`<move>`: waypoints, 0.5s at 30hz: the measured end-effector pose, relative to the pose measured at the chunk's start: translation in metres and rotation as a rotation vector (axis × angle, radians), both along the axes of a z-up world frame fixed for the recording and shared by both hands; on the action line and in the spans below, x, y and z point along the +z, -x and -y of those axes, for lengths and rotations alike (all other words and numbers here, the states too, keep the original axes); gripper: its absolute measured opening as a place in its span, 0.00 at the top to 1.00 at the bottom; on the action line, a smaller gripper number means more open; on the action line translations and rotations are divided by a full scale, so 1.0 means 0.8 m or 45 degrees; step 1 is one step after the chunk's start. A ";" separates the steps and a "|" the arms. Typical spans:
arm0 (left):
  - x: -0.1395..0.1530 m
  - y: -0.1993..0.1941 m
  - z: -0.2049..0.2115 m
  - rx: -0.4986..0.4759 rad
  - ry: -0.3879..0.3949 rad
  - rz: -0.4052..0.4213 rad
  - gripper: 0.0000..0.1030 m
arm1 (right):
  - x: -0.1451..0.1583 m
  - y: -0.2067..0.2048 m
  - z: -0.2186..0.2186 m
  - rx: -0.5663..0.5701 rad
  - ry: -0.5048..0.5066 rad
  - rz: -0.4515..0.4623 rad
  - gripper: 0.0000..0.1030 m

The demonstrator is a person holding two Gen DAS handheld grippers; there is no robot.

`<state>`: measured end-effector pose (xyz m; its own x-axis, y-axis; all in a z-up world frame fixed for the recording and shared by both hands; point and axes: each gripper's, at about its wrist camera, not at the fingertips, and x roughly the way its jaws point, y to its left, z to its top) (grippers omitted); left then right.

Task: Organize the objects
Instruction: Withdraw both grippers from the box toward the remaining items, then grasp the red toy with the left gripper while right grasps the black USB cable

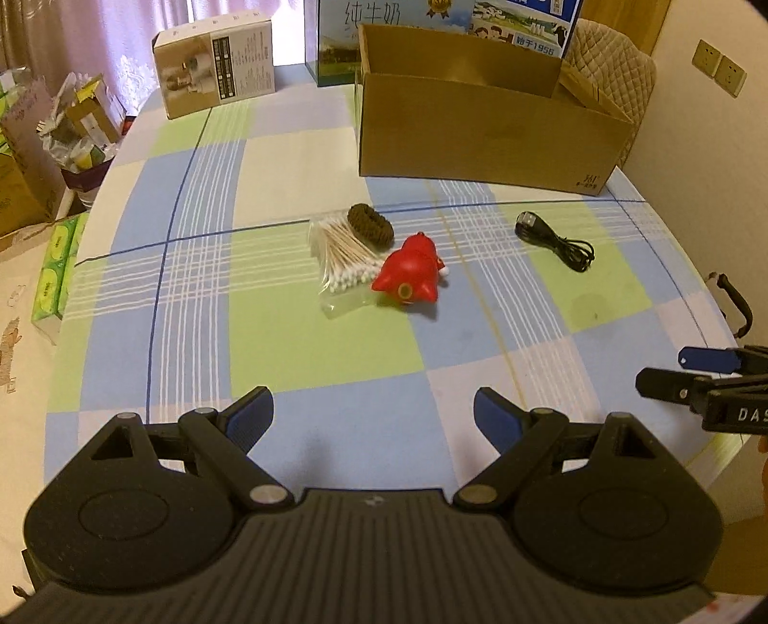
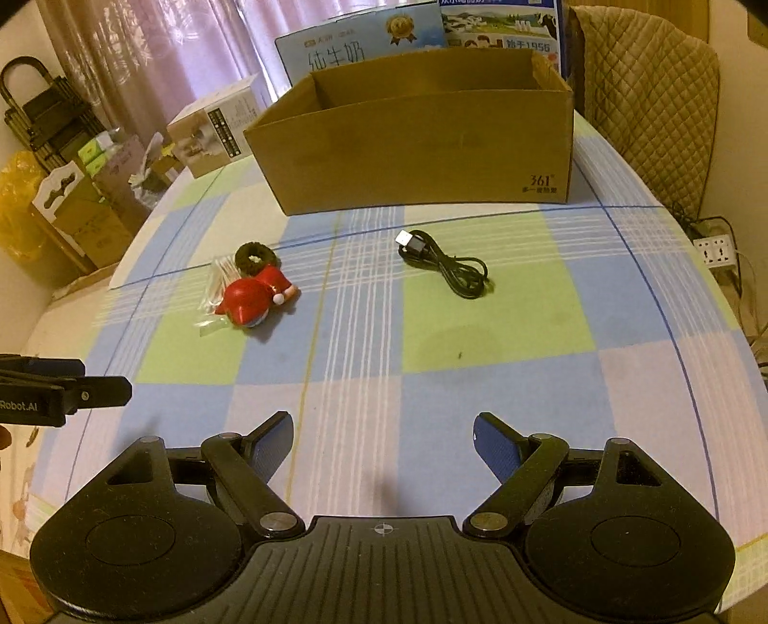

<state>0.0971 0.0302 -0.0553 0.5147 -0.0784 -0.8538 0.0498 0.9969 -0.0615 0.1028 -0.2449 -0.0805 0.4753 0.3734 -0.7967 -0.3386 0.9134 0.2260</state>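
On the checked tablecloth [image 1: 307,336] lie a red toy figure [image 1: 412,274], a clear bag of cotton swabs [image 1: 338,254] and a brown hair scrunchie [image 1: 370,225], bunched together. A coiled black USB cable [image 1: 557,240] rests to their right. An open cardboard box [image 1: 480,129] stands behind them. My left gripper [image 1: 373,417] hovers open and empty above the near table edge. My right gripper [image 2: 382,444] is also open and empty, facing the cable [image 2: 444,264], the toy [image 2: 254,297] and the box [image 2: 417,149]. Each gripper shows at the edge of the other's view.
A small product box [image 1: 216,67] and a blue milk carton case [image 1: 432,29] stand at the table's far side. A quilted chair back [image 2: 643,105] rises at the right. Cartons and clutter [image 1: 57,129] crowd the floor at the left, and a power strip [image 2: 715,249] hangs at the right.
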 end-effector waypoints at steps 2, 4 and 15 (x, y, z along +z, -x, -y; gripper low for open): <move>-0.004 -0.003 0.000 -0.001 0.002 -0.006 0.14 | -0.002 -0.004 -0.001 0.015 0.011 0.013 0.23; -0.006 -0.006 0.001 -0.002 0.011 -0.003 0.14 | -0.005 -0.011 -0.002 0.031 0.029 0.028 0.25; -0.013 -0.050 0.013 0.036 0.016 0.017 0.15 | -0.024 -0.098 -0.007 0.190 0.127 0.096 0.34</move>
<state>0.1372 0.0202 -0.0656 0.5282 -0.0746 -0.8458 0.0227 0.9970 -0.0738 0.1809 -0.2395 -0.0997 0.4804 0.3651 -0.7974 -0.4843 0.8685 0.1059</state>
